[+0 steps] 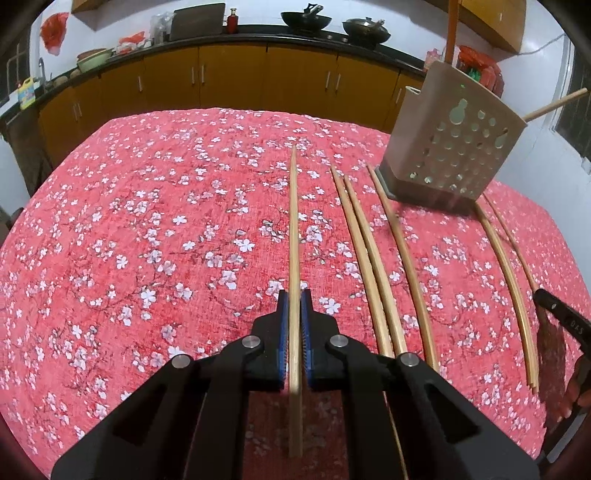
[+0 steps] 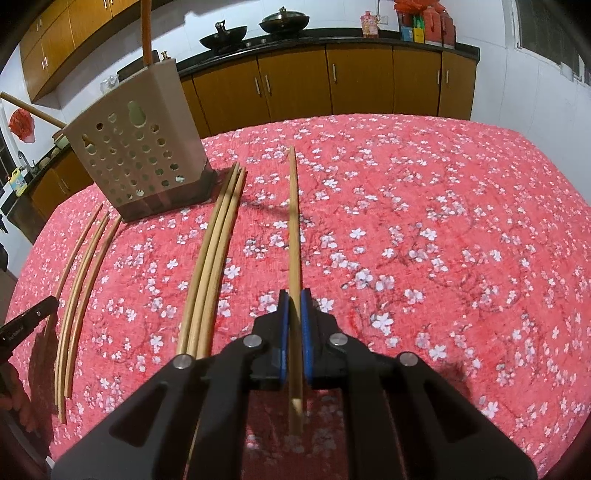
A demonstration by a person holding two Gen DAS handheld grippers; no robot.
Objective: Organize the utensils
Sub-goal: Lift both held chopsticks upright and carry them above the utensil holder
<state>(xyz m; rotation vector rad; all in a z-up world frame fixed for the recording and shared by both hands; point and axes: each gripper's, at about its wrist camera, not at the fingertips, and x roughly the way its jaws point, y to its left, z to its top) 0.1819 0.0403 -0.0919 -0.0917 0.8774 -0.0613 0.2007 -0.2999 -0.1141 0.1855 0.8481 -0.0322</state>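
Two grippers, left [image 1: 294,299] and right [image 2: 294,299], each clamp one chopstick [image 1: 293,221]; about six lie loose [image 2: 218,251] beside the holder [image 2: 144,147], hardly filled.

Yellow-brown cabinets [image 1: 236,74] run under a black counter [image 1: 258,31] along white walls [image 2: 314,18]. Two woks [image 2: 223,37] sit there. A window [image 2: 546,29] shows at right.

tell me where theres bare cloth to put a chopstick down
Free: the tablecloth left of the left gripper, and right of the right gripper. Crowded: between them, loose chopsticks lie below the holder.
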